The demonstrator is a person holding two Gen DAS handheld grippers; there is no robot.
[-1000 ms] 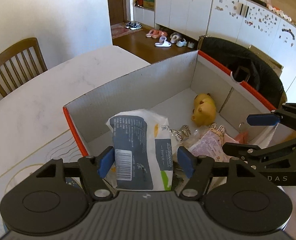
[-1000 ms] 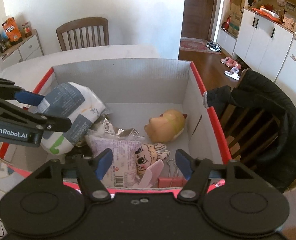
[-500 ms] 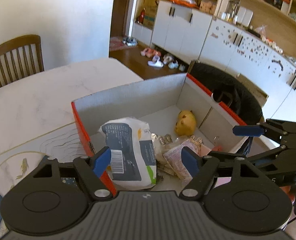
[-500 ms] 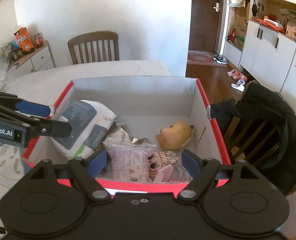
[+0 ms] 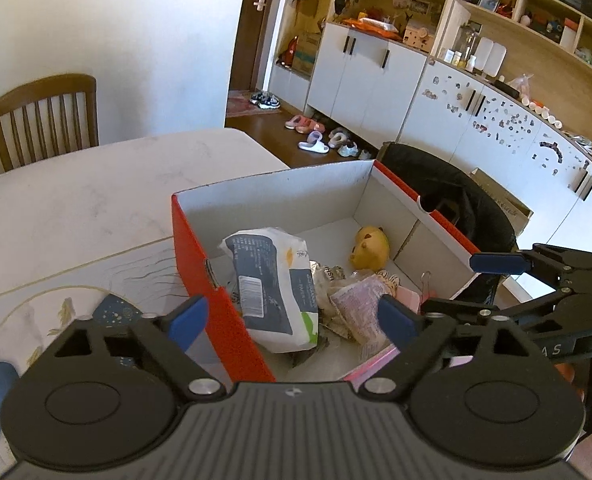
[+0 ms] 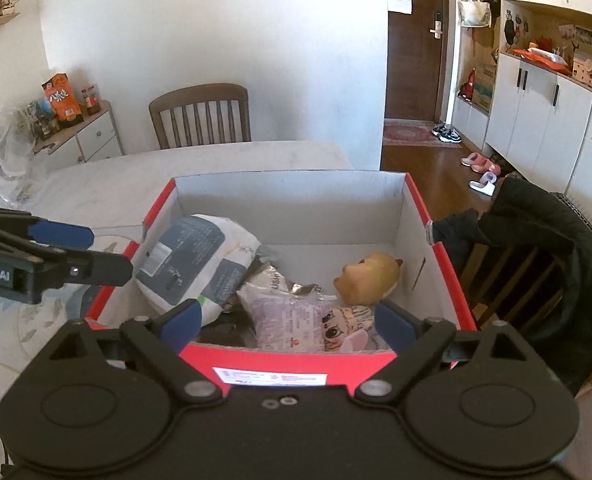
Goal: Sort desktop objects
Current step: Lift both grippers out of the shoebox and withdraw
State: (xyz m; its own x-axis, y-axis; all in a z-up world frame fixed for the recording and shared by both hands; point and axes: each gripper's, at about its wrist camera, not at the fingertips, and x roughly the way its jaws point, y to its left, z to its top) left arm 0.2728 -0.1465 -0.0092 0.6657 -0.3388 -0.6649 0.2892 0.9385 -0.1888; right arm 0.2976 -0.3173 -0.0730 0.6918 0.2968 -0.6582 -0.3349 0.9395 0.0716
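Left wrist view: the left gripper (image 5: 294, 318) hangs over the near corner of the red cardboard box (image 5: 200, 264), jaws opening and nothing between them. The tissue pack (image 5: 272, 288) lies inside, leaning on the side wall, likely just where it landed. Only here shows a binder clip (image 5: 425, 280) (by the far wall).

Right wrist view: the right gripper (image 6: 286, 322), jaws opening too, holds nothing. A cartoon-doll pouch (image 6: 315, 320) and yellow plush toy (image 6: 369, 278) sit plainly in the box.
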